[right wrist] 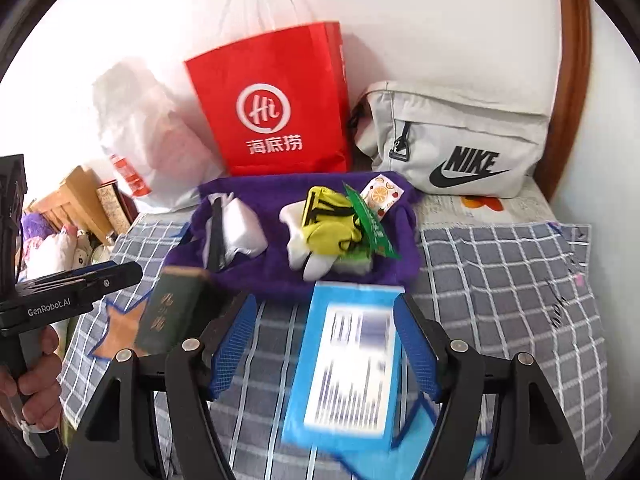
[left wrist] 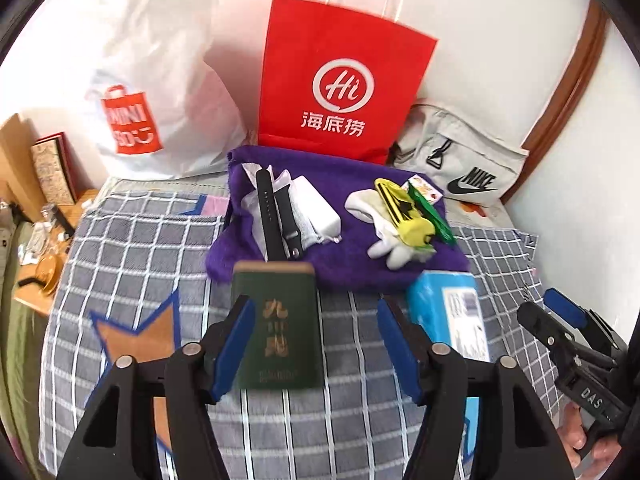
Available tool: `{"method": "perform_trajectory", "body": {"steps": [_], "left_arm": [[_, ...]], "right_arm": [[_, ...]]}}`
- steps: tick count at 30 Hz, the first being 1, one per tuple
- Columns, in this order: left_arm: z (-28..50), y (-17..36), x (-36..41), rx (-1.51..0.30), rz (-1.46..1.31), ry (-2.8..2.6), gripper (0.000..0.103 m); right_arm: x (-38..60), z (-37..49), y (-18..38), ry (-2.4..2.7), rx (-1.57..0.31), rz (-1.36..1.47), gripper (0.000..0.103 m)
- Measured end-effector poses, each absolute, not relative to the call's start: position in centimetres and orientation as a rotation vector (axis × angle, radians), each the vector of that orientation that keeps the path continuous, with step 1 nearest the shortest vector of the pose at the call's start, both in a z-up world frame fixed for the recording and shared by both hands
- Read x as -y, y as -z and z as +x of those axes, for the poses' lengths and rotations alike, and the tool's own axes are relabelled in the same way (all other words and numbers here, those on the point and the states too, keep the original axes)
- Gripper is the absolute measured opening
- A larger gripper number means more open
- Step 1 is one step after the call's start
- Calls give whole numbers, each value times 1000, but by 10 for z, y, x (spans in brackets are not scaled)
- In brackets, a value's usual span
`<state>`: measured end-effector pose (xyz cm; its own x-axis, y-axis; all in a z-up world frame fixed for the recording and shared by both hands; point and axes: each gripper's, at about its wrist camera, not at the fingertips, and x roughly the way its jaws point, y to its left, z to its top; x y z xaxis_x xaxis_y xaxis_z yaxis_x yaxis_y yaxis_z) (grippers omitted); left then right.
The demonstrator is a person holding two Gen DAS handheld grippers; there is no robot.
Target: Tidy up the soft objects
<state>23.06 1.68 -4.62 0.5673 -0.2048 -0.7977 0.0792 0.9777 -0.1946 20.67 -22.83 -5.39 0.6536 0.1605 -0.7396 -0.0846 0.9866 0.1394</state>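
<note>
Both claws tilted downward over the bed, left claw (left wrist: 316, 344) and right claw (right wrist: 324, 344) wide open, empty.

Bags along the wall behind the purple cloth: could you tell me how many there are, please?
3: a white plastic bag on the left, a red paper bag in the middle and a grey Nike bag on the right. More could be hidden behind them.

book (left wrist: 276, 332) left of box (left wrist: 452, 316) — towel (left wrist: 344, 268) behind, bags beyond
</note>
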Motion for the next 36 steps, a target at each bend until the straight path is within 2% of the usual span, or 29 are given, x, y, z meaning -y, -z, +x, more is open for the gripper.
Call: {"method": "perform_trajectory", "body": {"steps": [6, 8, 12, 14, 19, 36], "left_arm": [[168, 32, -14, -901, -132, 143, 71], [151, 29, -13, -888, -134, 137, 78], [118, 24, -9, -869, -125, 122, 80], [103, 22, -4, -856, -101, 95, 85], [74, 17, 6, -853, -64, 76, 92], [17, 1, 16, -810, -59, 63, 92]], "right_arm": [[226, 141, 32, -115, -776, 61, 87], [227, 119, 27, -111, -751, 61, 92], [232, 83, 22, -99, -731, 73, 96], [234, 67, 19, -82, -718, 71, 100], [240, 36, 13, -65, -705, 72, 102], [242, -18, 1, -62, -687, 84, 102]]}}
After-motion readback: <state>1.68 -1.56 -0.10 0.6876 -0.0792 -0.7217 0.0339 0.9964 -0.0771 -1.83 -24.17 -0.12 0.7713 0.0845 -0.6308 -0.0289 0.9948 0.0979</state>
